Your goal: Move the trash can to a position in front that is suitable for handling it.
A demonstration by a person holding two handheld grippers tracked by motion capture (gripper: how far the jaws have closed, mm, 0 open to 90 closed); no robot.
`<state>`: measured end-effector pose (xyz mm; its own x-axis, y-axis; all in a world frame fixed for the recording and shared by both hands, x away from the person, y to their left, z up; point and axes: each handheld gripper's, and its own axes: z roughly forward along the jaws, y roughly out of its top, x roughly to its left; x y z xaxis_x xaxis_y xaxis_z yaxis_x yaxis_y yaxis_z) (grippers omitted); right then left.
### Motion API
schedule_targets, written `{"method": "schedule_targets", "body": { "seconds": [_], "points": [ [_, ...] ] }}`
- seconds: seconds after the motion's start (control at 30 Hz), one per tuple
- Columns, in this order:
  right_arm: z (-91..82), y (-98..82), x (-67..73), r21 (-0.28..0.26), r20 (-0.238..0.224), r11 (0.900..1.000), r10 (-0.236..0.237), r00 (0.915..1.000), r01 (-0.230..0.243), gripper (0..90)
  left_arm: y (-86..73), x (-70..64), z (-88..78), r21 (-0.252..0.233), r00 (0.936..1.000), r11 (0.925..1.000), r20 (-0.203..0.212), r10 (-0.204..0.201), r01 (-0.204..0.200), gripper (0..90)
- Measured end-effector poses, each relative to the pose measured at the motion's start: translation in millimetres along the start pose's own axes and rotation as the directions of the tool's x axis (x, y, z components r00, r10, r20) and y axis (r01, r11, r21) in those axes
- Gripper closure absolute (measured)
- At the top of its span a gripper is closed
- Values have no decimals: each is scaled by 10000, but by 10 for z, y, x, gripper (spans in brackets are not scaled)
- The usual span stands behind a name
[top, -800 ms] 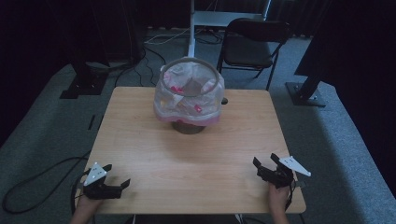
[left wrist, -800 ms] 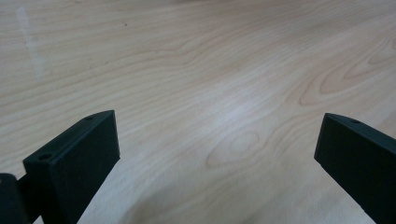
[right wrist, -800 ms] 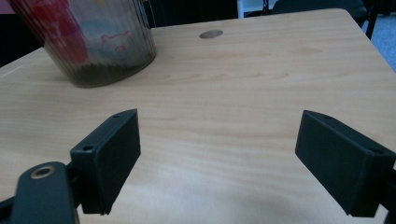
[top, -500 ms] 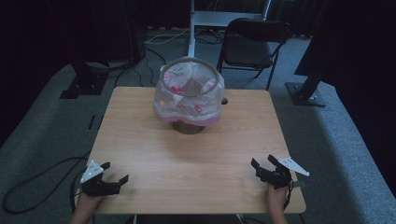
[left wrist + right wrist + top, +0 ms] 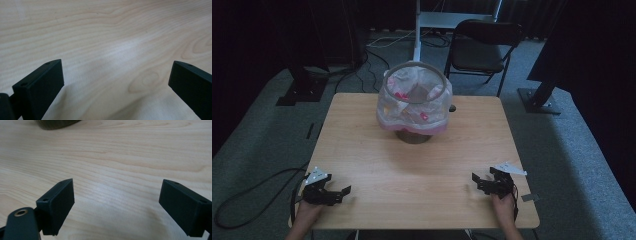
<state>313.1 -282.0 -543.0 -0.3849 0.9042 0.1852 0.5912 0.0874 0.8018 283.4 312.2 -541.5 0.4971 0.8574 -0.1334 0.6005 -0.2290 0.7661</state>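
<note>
A round, dark bin lined with a translucent pinkish-white plastic bag (image 5: 414, 107) stands upright at the far middle of the light wooden bench (image 5: 417, 165). The bag is folded out over the bin's grey rim and billows around its sides, hiding most of the bin; only the dark base peeps out below it. Through the thin film and the open mouth, small pink and white scraps show, too small to tell apart. The base of the bin (image 5: 56, 123) also appears at the top edge of the right gripper view as a dark curved form on the wood.

The left hand-held gripper (image 5: 343, 190) lies low over the near left corner of the bench, well apart from the bin, its black jaws spread wide with bare wood grain between them in the left gripper view (image 5: 116, 82). The right hand-held gripper (image 5: 475, 181) sits near the near right corner, also far from the bin, jaws likewise standing apart with nothing between them (image 5: 117, 202). A person's hand holds each from the near edge. A black folding chair (image 5: 484, 47) stands on the grey floor beyond the bench.
</note>
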Motion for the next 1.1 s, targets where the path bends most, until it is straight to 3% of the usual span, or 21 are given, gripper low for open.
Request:
{"method": "schedule_targets", "body": {
  "seconds": [0.23,0.5,0.77,0.87,0.93,1.1],
  "points": [
    [140,106,25,-35,-79,9995,-311,9995,311,123,179,11,211,51,9998,9998,-33,202,-202,1],
    [290,253,-51,-497,-210,9987,70,9998,-80,116,414,31,471,-76,9987,9988,-178,473,-474,1],
    [391,389,-48,-739,27,9971,186,9998,-183,116,557,79,647,-75,9992,9994,-220,335,-336,0],
    [474,548,-43,-999,37,9941,425,9991,-419,128,682,115,755,-189,9990,9996,-397,202,-210,1],
    [562,698,-15,-1069,146,9940,259,9996,-242,128,811,138,838,-244,9981,9993,-547,270,-284,1],
    [695,838,3,-1074,187,9941,148,9997,-127,128,971,165,912,-477,9977,9985,-645,225,-256,1]
  ]
}}
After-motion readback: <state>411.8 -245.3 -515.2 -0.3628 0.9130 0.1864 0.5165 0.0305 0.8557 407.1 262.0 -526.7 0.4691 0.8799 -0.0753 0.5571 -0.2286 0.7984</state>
